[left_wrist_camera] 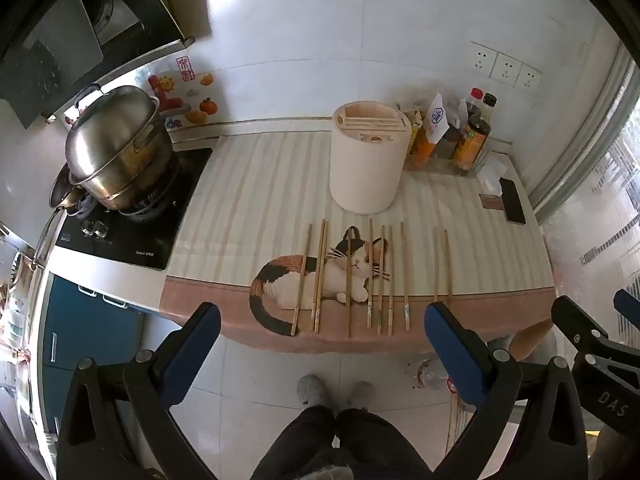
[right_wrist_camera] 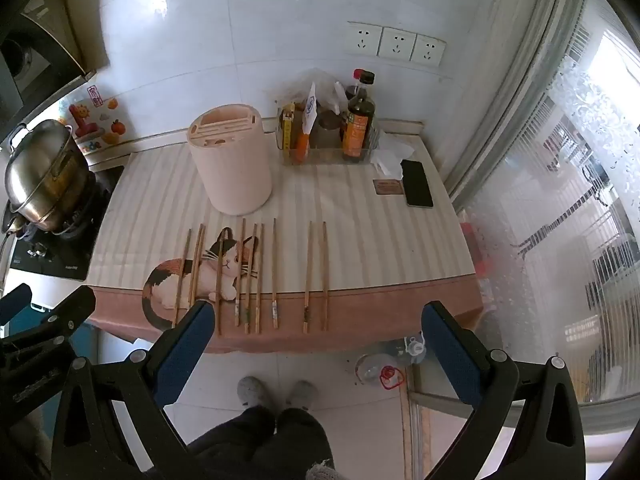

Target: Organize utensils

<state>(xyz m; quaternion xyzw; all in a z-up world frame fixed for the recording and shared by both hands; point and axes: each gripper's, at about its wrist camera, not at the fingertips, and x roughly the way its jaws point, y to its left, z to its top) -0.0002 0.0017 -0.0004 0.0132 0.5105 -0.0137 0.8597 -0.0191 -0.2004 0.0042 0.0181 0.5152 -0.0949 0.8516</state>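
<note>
My legs and grey slippers [right_wrist_camera: 253,394] are right below me on the tiled floor. Both my grippers hang in front of the desk [left_wrist_camera: 500,312], angled down at it: left gripper [left_wrist_camera: 322,344] and right gripper [right_wrist_camera: 316,344] each have their jaws spread wide with nothing between them. The wooden chopsticks [right_wrist_camera: 274,272] lie in a loose row across the cat-print mat [right_wrist_camera: 360,240], ends toward me near the desk's front edge. Behind them stands the pale pink slotted utensil holder [left_wrist_camera: 366,168], upright, well apart from the row. Sauce bottles [right_wrist_camera: 358,124] sit by the wall, and a black phone [right_wrist_camera: 417,183] lies off to the right.
</note>
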